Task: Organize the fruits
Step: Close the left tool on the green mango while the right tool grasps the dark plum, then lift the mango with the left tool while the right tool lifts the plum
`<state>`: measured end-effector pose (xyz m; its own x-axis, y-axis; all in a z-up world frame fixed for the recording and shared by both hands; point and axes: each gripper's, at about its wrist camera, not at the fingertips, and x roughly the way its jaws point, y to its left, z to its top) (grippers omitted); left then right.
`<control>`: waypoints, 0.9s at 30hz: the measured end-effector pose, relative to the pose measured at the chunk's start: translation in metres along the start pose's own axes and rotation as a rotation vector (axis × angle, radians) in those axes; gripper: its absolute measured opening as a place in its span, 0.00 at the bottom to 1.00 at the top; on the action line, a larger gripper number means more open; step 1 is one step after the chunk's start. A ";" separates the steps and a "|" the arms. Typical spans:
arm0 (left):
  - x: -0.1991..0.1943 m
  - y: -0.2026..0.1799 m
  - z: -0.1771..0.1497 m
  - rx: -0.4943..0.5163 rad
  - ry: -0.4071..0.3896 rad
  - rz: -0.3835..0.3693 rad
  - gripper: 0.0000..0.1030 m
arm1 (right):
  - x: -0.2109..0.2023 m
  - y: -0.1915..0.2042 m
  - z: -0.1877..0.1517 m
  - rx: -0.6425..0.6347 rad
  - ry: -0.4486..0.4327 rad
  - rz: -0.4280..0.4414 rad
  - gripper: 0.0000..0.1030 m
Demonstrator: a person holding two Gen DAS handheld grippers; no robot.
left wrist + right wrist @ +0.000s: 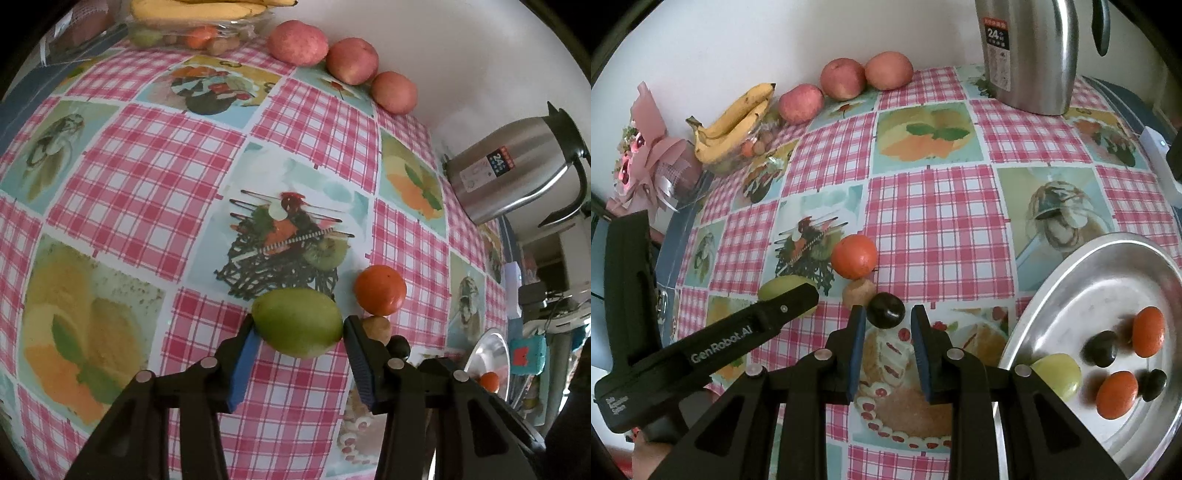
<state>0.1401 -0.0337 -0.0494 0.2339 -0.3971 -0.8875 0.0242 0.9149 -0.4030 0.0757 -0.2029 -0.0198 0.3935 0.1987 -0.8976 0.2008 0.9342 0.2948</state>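
Observation:
My left gripper (298,328) is open around a green fruit (299,322) on the checked tablecloth; the pads (245,356) sit at its sides, and whether they touch it I cannot tell. An orange tangerine (380,290) and a small brown fruit (376,329) lie just right of it. My right gripper (888,317) is open around a dark plum (885,309), with gaps at both sides. The tangerine (854,256), brown fruit (858,291) and green fruit (775,288) lie beyond it. The left gripper body (701,347) crosses the right wrist view.
A steel plate (1071,280) at the right holds two tangerines, two dark plums and a green fruit. Three red apples (842,79) line the wall. A glass bowl with bananas (735,122) stands at the back left, a steel kettle (1030,55) at the back right.

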 end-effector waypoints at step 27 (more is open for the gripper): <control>-0.005 0.009 0.003 -0.020 -0.010 -0.002 0.60 | 0.040 0.015 -0.003 -0.137 0.035 -0.090 0.35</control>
<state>0.1419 -0.0228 -0.0477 0.2435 -0.3981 -0.8844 0.0054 0.9124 -0.4092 0.0918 -0.1803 -0.0520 0.3476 0.1206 -0.9299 0.1083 0.9799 0.1676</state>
